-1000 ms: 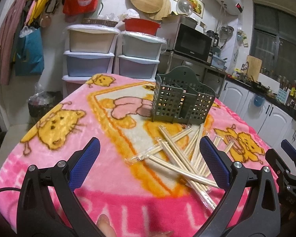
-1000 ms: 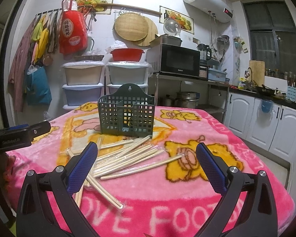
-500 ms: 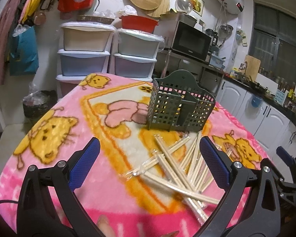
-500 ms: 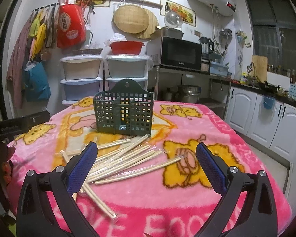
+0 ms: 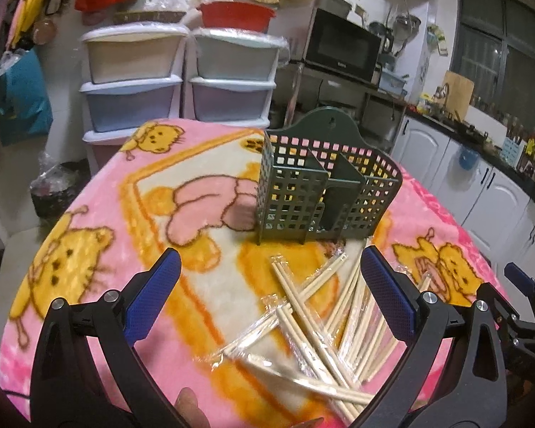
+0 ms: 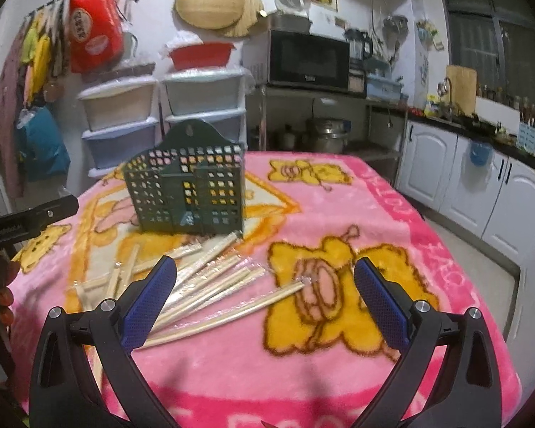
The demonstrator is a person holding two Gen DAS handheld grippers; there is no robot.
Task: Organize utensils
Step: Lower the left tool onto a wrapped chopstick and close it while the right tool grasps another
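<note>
Left wrist view first: the left claw [image 5: 271, 292] is spread wide, its blue-padded fingers [image 5: 153, 294] framing a loose heap of pale wooden chopsticks in clear plastic sleeves [image 5: 317, 324] and gripping nothing at all. That heap lies criss-crossed on the desk, which is draped in a pink fleece blanket with yellow cartoon animals [image 5: 89, 249]. Just beyond the sticks stands the dark green perforated plastic utensil holder [image 5: 324, 185], upright, with inner dividers and an arched back plate with a hanging hole; no utensils can be made out inside it. At the far right edge of this view, the other black tool with its blue tip [image 5: 524, 281] peeks in. Over to the right wrist view: the right claw [image 6: 264, 296] is also wide apart and empty, hovering above the blanket with the chopstick pile [image 6: 210, 278] fanned out towards its left finger. One long wrapped pair [image 6: 232, 317] lies nearest, apart from the rest. The green holder [image 6: 189, 196] sits behind the pile, its front base almost touching the nearest stick ends.
</note>
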